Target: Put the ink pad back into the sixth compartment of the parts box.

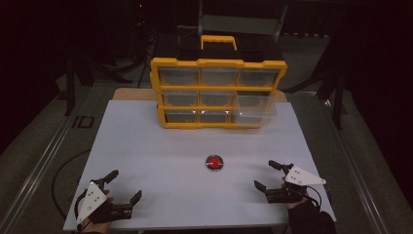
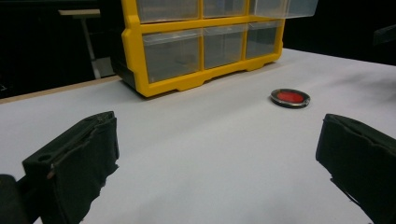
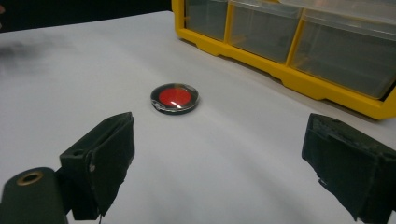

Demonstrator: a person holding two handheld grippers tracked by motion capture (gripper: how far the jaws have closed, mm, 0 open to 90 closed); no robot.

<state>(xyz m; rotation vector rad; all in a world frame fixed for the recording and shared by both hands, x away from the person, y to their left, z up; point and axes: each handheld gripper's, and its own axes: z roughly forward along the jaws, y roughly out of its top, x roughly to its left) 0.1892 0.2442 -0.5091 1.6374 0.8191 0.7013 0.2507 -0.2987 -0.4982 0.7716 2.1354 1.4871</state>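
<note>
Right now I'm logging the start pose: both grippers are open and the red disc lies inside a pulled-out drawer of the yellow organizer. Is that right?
Not quite. The red disc lies on the white table, in front of the yellow organizer, as the high view shows. The left gripper and right gripper are both open.

Your high view is dim overall: the white bench [image 1: 160,161] catches most of the light, and everything around it drops to near black. Detail there is soft and slightly grainy. The clear drawers of the yellow organiser [image 1: 218,92] show faint pale reflections. The red disc [image 3: 175,99] carries a small bright glint in your right gripper view, with a thin dark shadow beside it. Both gripper views are brighter than the high view; their near jaws are blurred and the bench shows grey smudgy shading toward the far edge. Shadows are weak and diffuse.
</note>
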